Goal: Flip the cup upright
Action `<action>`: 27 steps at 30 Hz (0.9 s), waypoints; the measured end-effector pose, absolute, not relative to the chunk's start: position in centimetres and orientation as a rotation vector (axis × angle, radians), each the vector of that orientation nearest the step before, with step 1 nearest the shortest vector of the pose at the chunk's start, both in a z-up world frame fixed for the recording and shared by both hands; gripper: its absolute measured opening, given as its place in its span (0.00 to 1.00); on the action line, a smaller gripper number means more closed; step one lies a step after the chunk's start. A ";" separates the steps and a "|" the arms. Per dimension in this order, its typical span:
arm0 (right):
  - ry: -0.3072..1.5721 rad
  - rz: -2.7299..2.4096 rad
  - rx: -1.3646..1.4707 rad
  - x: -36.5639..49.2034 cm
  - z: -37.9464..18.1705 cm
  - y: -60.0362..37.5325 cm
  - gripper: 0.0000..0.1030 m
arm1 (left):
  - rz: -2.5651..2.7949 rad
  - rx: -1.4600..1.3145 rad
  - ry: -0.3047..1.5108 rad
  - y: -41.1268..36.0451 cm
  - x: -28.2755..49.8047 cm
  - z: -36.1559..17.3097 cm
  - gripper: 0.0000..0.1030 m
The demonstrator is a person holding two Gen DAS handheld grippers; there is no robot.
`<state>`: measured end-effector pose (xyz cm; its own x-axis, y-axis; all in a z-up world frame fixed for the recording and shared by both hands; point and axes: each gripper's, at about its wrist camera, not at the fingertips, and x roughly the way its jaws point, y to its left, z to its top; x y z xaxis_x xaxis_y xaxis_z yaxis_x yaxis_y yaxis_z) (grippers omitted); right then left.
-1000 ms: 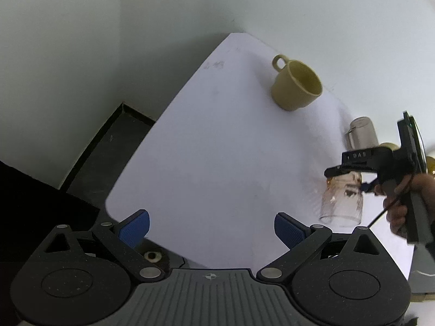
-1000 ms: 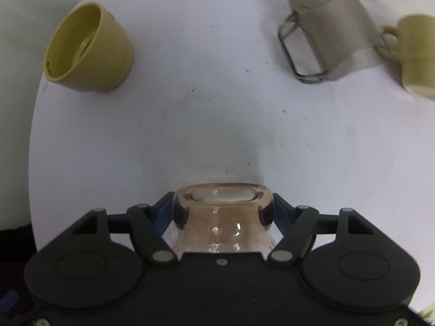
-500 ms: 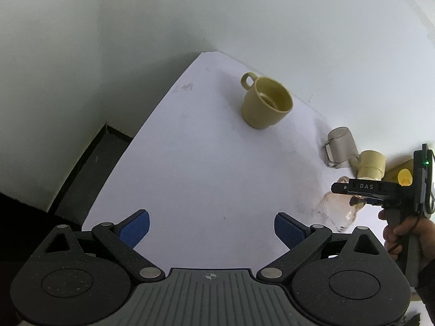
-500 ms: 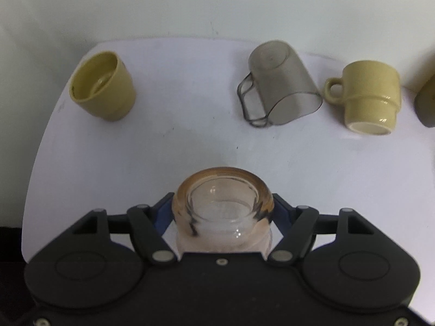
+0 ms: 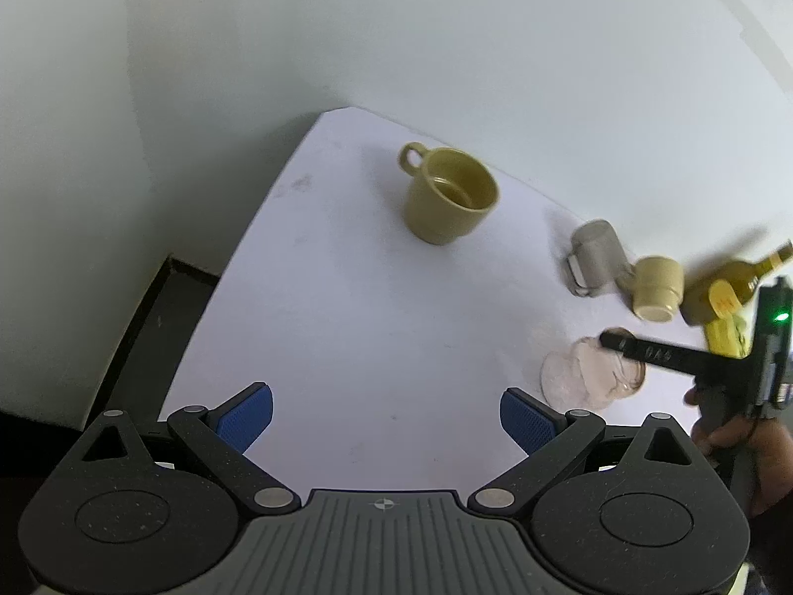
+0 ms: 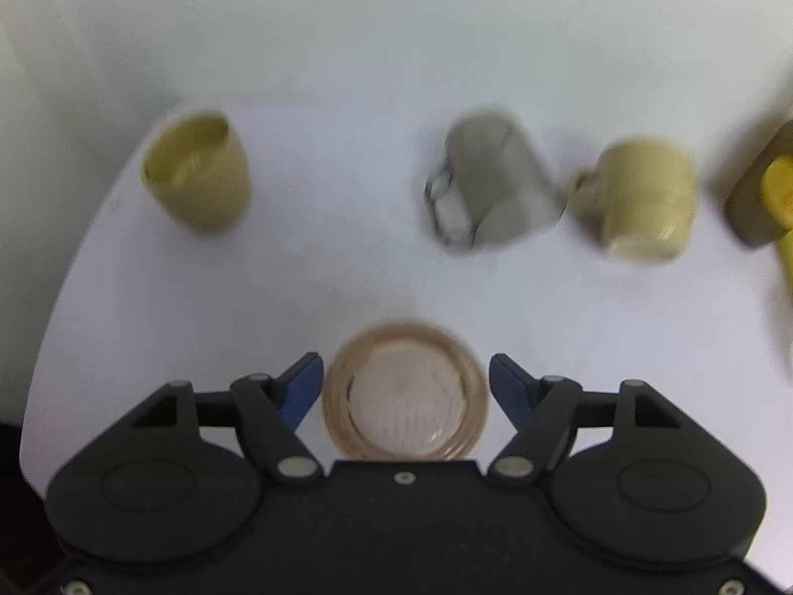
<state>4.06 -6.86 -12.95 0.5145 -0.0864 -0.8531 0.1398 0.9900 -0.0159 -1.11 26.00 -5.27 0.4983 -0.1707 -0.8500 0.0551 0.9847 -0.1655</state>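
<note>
My right hand-held gripper (image 6: 405,382) gapes around the upright glass (image 6: 405,409) on the tabletop (image 6: 297,287), my left hand-held gripper (image 5: 386,409) open too.

The right tool (image 6: 405,386) has let go of the pinkish glass cup (image 6: 405,399): a second ago its blue pads pressed the cup's sides, and now they stand apart from it, a gap on each side. The cup, base-up before, now stands mouth-up on the white bench (image 6: 307,272), low in the frame's centre. In the left wrist view, a yellow-labelled bottle (image 5: 728,287) has come into sight at the right edge.
</note>
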 end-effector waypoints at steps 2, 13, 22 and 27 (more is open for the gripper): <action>1.009 -0.166 0.064 2.7 -12.0 -6.8 0.75 | -0.155 -0.110 1.048 25.3 -1.1 -5.5 0.96; 1.011 -0.288 0.160 -6.2 -6.2 -8.1 1.00 | -0.248 0.070 1.040 18.9 -0.9 -5.6 1.00; 0.963 -0.202 0.126 -9.7 -4.1 -7.2 1.00 | -0.077 0.067 0.989 14.5 -7.3 -4.2 1.00; 0.994 -0.109 0.107 -11.2 -2.6 -8.0 1.00 | -0.023 0.080 0.980 12.5 -11.5 -3.8 1.00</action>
<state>-11.18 -8.04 -2.63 0.5408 -0.0426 -0.8401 0.1405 0.9893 0.0403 -11.53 12.47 -3.83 0.5569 0.0169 -0.8304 0.0553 0.9968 0.0573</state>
